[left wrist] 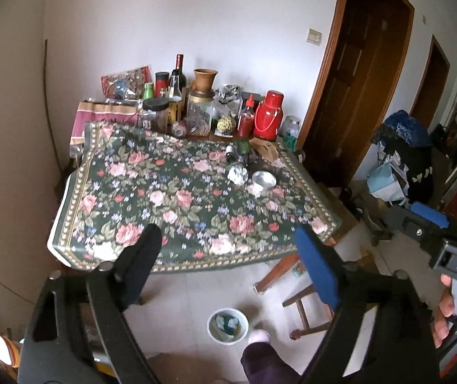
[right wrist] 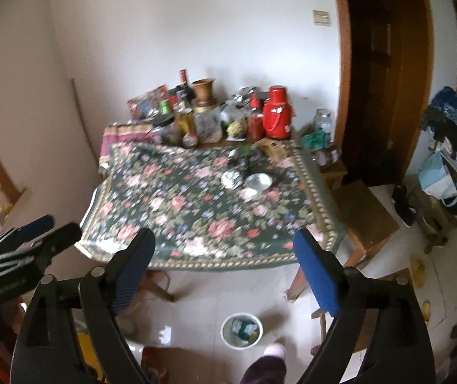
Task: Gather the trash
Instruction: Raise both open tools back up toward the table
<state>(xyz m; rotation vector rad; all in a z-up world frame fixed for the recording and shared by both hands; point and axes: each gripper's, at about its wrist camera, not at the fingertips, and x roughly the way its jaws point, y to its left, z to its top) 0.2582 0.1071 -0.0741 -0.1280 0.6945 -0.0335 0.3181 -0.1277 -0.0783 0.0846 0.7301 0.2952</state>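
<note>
The left gripper (left wrist: 228, 249) hangs above the near edge of the tabletop (left wrist: 106, 211), its jaws wide apart with nothing between them. Further right, the right gripper (right wrist: 225, 249) is held the same way, jaws also wide apart and empty. On the floor below them, near the person's slipper (left wrist: 258, 337), stands a white bin (left wrist: 227, 324) with pieces of trash (left wrist: 228, 323) lying inside. The tabletop has a flowered cloth (left wrist: 180, 198). At its far left corner lies a striped cloth (left wrist: 100, 115), then come jars and bottles (left wrist: 178, 80) along the wall, then a red thermos (left wrist: 268, 115). On the right part of the flowered cloth a crumpled foil ball (left wrist: 238, 174) lies just beside a metal bowl (left wrist: 264, 180). Right of the tabletop stands a wooden stool (right wrist: 366, 217), and further right a dark door (left wrist: 359, 73).
</note>
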